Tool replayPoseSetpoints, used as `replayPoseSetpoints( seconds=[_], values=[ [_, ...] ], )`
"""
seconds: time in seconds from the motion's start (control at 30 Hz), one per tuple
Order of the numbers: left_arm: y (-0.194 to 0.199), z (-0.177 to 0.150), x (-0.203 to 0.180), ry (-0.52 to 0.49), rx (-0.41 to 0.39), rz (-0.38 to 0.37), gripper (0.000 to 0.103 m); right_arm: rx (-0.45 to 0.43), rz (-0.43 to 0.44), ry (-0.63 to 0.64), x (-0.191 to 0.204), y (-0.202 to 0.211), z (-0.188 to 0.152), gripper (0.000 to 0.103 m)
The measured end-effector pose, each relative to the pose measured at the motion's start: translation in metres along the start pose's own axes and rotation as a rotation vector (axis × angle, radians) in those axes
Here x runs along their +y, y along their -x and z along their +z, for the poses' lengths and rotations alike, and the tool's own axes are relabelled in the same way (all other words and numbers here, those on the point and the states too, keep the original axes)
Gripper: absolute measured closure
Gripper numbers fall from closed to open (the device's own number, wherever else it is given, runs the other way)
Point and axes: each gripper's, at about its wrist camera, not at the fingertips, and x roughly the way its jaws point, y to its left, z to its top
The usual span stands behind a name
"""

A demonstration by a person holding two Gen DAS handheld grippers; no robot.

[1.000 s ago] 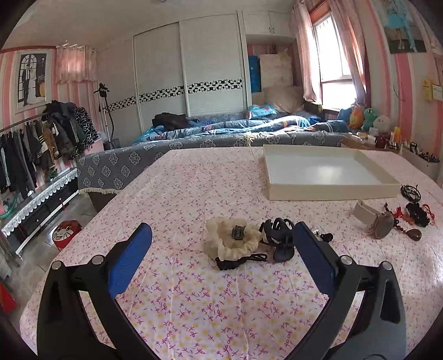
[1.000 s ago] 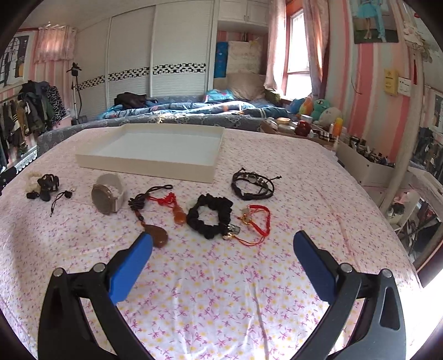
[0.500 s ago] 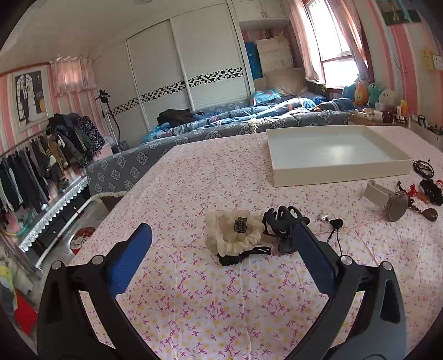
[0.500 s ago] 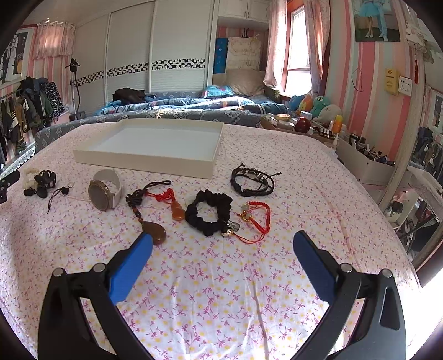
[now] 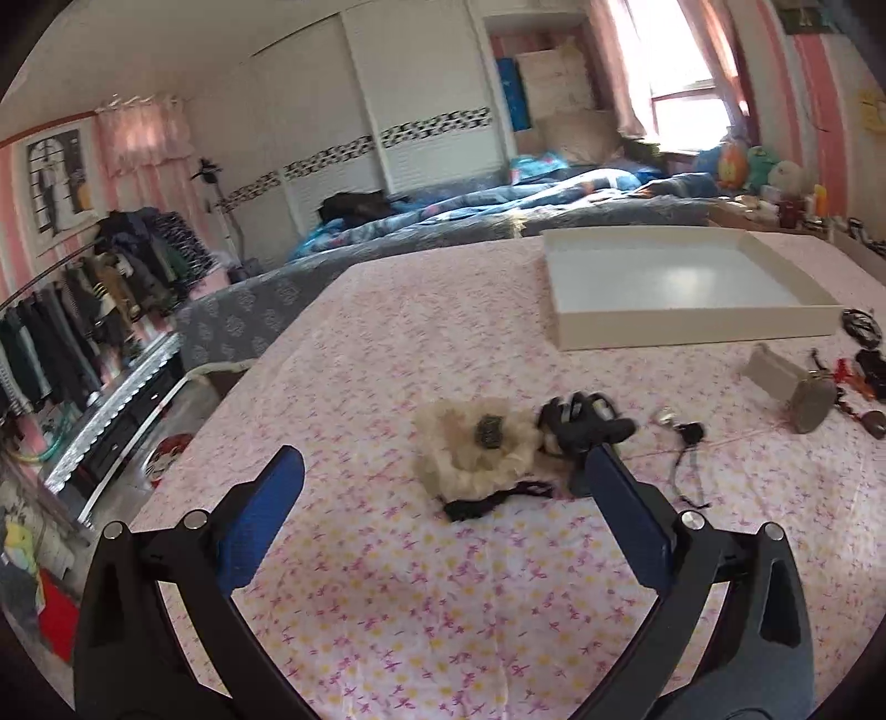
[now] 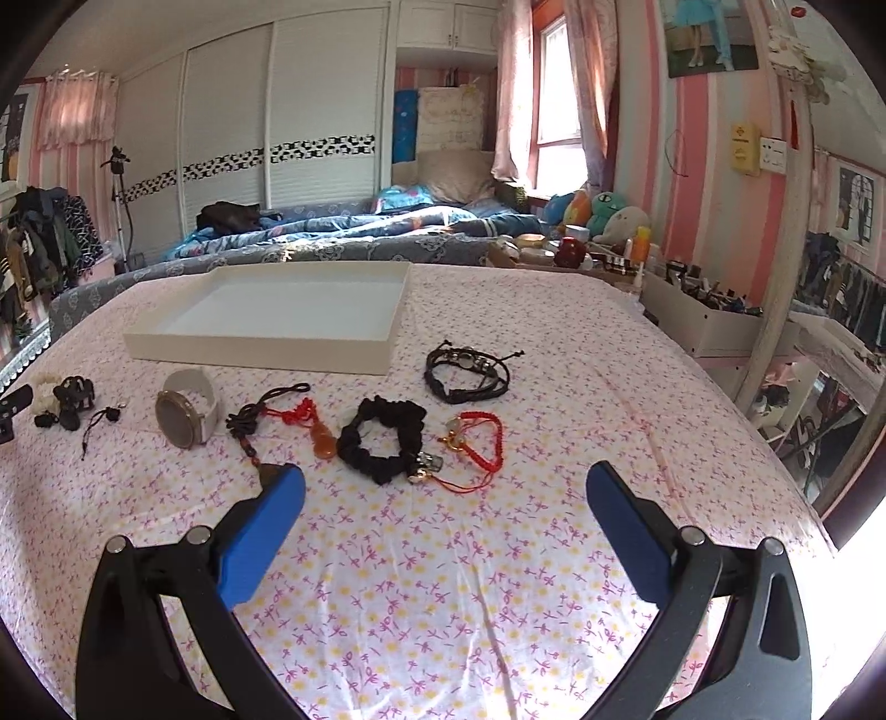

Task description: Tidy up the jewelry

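No lettering, number or brand can be read in either view. The yellow notice on the striped wall carries marks too small to make out, the wall poster above it shows only a figure, and the dial of the watch on the desk is blank at this size; the left view is blurred throughout

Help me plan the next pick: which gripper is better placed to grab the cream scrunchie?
Left. The open left gripper already frames the cream scrunchie. From the right gripper, also open, it lies far off at the left edge of the view.
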Motion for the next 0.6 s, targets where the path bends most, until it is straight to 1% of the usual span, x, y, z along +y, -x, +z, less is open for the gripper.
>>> replayPoseSetpoints(
  seconds=[0.07,0.1,0.2,0.33,0.43,0.6],
  values=[
    [0.000,0.003,-0.002,0.007,-0.003,-0.054,0.003,0.017,0.000,-0.016,-0.003,-0.004,0.001,0.002],
    [-0.001,0.005,-0.003,0.016,0.003,-0.075,0.003,0.028,0.020,-0.038,-0.006,-0.007,0.002,0.002],
    [-0.001,0.014,-0.005,0.044,0.004,-0.116,0.003,0.043,0.043,-0.099,-0.014,-0.015,0.006,0.002],
    [-0.002,0.021,-0.015,0.030,0.003,-0.107,0.003,0.042,0.028,-0.108,-0.017,-0.026,0.017,0.002],
    [-0.004,0.022,-0.019,0.068,0.022,-0.156,0.003,0.037,0.027,-0.088,-0.014,-0.032,0.025,0.002],
    [-0.004,0.020,-0.046,0.013,0.014,-0.156,0.003,0.036,0.029,-0.049,-0.009,-0.042,0.033,0.002]
  ],
)
